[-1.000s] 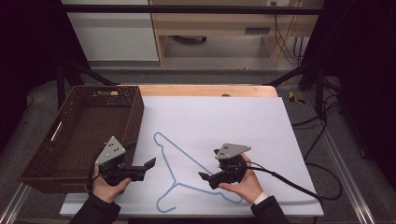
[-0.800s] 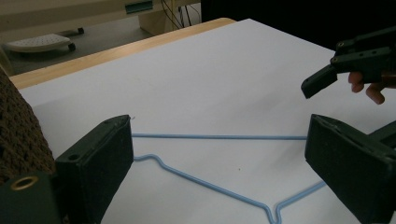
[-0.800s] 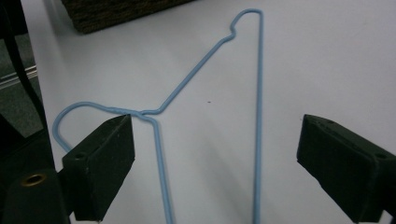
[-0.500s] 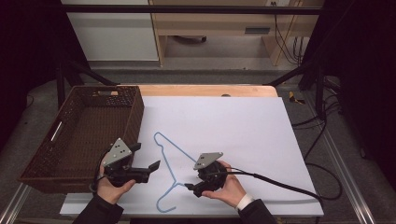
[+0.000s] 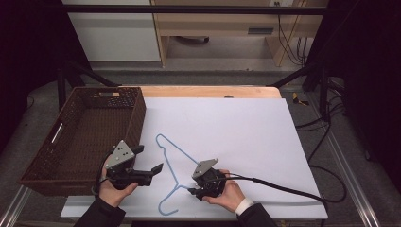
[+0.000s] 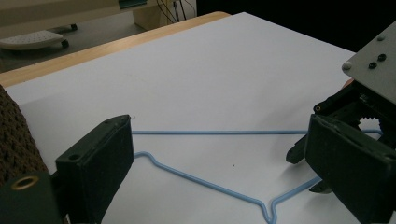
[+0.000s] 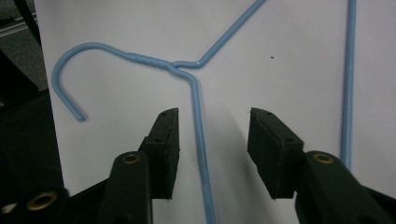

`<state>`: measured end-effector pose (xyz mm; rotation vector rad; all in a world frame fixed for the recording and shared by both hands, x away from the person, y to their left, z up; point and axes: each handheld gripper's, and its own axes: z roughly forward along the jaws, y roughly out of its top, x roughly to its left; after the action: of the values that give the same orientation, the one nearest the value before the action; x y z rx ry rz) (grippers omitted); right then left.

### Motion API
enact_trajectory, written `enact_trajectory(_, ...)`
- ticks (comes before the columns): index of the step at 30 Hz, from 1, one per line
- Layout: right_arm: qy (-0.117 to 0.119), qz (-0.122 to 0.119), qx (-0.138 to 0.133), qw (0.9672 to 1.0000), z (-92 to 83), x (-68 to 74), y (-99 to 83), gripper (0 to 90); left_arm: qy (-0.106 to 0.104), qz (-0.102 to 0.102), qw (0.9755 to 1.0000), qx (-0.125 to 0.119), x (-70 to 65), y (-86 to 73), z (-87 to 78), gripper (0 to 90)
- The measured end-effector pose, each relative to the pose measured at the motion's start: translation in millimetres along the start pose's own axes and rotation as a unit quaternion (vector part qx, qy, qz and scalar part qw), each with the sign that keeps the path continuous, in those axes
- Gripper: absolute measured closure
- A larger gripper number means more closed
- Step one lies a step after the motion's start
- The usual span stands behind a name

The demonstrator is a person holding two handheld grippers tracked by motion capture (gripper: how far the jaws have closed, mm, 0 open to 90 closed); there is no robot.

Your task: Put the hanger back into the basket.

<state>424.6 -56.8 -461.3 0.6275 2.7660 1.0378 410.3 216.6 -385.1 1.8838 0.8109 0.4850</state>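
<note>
The step in hand looked like the pick-up of the blue wire hanger (image 5: 171, 166), which lay flat on the white table (image 5: 246, 132). The right gripper (image 7: 212, 140) had come low over it and its jaws had just been closing — yet they stood apart, with one wire arm of the hanger running up between them, nearer the left pad and touched by neither. The twisted neck and the hook lay just ahead of those jaws, the hook curling off to their left; the long bottom wire ran past outside the right jaw.

The left gripper (image 5: 150, 171) hovered with its jaws wide apart and nothing between them — the hanger's shoulder lay in front of it, the right gripper beyond.

The next move probably called for closing the last gap squarely on that thin wire, which could slip aside, then lifting.

The brown wicker basket (image 5: 84, 137) stood beside the left gripper, on its outer side, and held nothing visible.
</note>
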Motion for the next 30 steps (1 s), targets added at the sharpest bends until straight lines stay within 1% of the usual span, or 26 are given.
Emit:
enact_trajectory(1,0.001,-0.002,0.004,1.0,0.5,-0.3,-0.2,58.2,0.0,0.0,1.0,0.0,-0.1,-0.1,0.3,7.9)
enact_trajectory(3,0.006,0.003,0.013,0.9999,2.2,0.6,-0.9,63.7,-0.001,0.0,1.0,0.001,-0.6,-0.6,0.9,8.0)
enact_trajectory(4,0.01,-0.002,0.018,0.9998,4.3,0.4,-1.5,66.4,-0.001,0.001,1.0,0.003,-0.9,-0.8,1.3,8.0)
enact_trajectory(5,0.01,-0.002,0.018,0.9998,4.3,0.4,-1.5,66.4,-0.002,0.001,1.0,0.003,-1.0,-0.9,1.5,8.0)
enact_trajectory(7,0.012,-0.002,0.028,0.9995,6.0,1.3,-2.3,68.8,-0.002,0.003,1.0,0.004,-1.6,-1.2,2.0,8.0)
enact_trajectory(8,0.008,-0.007,0.027,0.9996,6.3,1.3,-2.5,70.9,-0.002,0.003,1.0,0.005,-1.7,-1.2,2.2,8.0)
enact_trajectory(10,0.009,-0.005,0.032,0.9994,5.4,1.3,-2.3,74.3,-0.002,0.004,1.0,0.005,-1.7,-1.3,2.5,8.1)
enact_trajectory(12,0.009,-0.011,0.038,0.9992,4.6,1.9,-2.2,76.7,-0.002,0.004,1.0,0.006,-2.0,-1.3,2.7,8.1)
enact_trajectory(14,0.014,-0.014,0.044,0.9988,4.0,2.3,-1.8,77.8,-0.002,0.004,1.0,0.007,-2.3,-1.3,3.0,8.1)
enact_trajectory(18,0.01,-0.031,0.06,0.9977,4.0,5.2,1.0,79.2,-0.002,0.005,0.9999,0.01,-2.3,-1.8,4.1,8.2)
enact_trajectory(22,0.005,-0.03,0.07,0.9971,4.3,7.8,2.9,81.2,-0.003,0.005,0.9999,0.013,-2.6,-2.1,5.2,8.2)
enact_trajectory(27,0.012,-0.026,0.077,0.9966,5.0,7.0,4.9,86.4,-0.003,0.006,0.9999,0.014,-3.4,-1.9,5.8,8.2)
enact_trajectory(30,0.016,-0.023,0.079,0.9965,5.1,6.0,5.4,86.8,-0.004,0.006,0.9999,0.015,-3.3,-2.0,6.0,8.2)
